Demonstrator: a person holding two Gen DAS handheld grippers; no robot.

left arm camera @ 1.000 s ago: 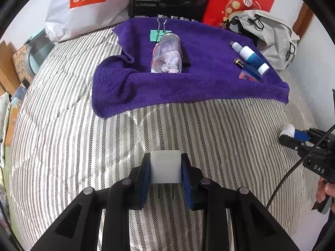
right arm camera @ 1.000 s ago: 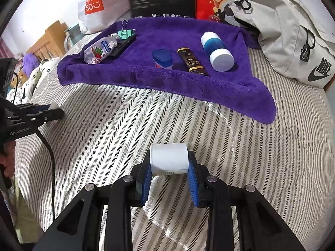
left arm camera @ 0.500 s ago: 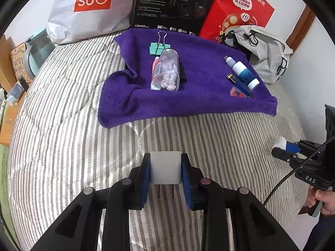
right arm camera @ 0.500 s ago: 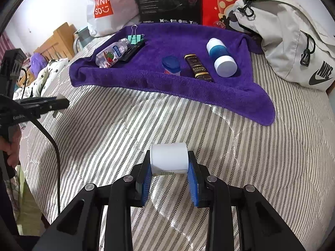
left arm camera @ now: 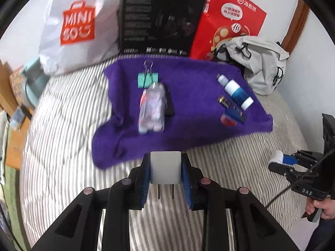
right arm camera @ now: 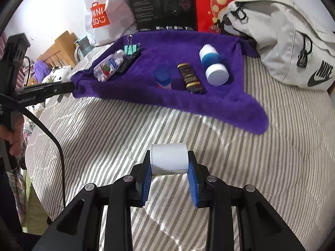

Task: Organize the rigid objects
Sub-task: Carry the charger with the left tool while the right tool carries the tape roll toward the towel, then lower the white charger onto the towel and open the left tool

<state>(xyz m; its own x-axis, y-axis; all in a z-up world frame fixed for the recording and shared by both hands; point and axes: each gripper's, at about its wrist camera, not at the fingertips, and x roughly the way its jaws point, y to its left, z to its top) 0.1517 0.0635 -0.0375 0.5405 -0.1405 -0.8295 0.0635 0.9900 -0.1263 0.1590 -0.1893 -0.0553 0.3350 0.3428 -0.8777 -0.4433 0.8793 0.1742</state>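
Observation:
My left gripper [left arm camera: 165,167] is shut on a white plug adapter [left arm camera: 165,166] with two prongs pointing down, held above the striped bed just short of the purple towel [left arm camera: 188,125]. My right gripper [right arm camera: 169,163] is shut on a white paper roll [right arm camera: 168,159], also over the bed in front of the towel [right arm camera: 209,102]. On the towel lie a clear bottle [left arm camera: 152,108], a green binder clip [left arm camera: 147,79], a blue-and-white bottle [right arm camera: 213,67], a dark bar [right arm camera: 190,78] and a small blue-capped jar [right arm camera: 162,78]. The right gripper [left arm camera: 280,161] also shows at the left wrist view's right edge.
A white shopping bag [left arm camera: 77,25], a black box [left arm camera: 161,18] and a red bag [left arm camera: 228,18] stand behind the towel. A grey backpack [right arm camera: 289,37] lies at the back right. The striped bedspread [right arm camera: 125,136] lies bare before the towel. A hand [left arm camera: 322,209] holds the right tool.
Both grippers have risen and drawn back, then come nearer the towel, each still holding its object. The views are blurred from motion.

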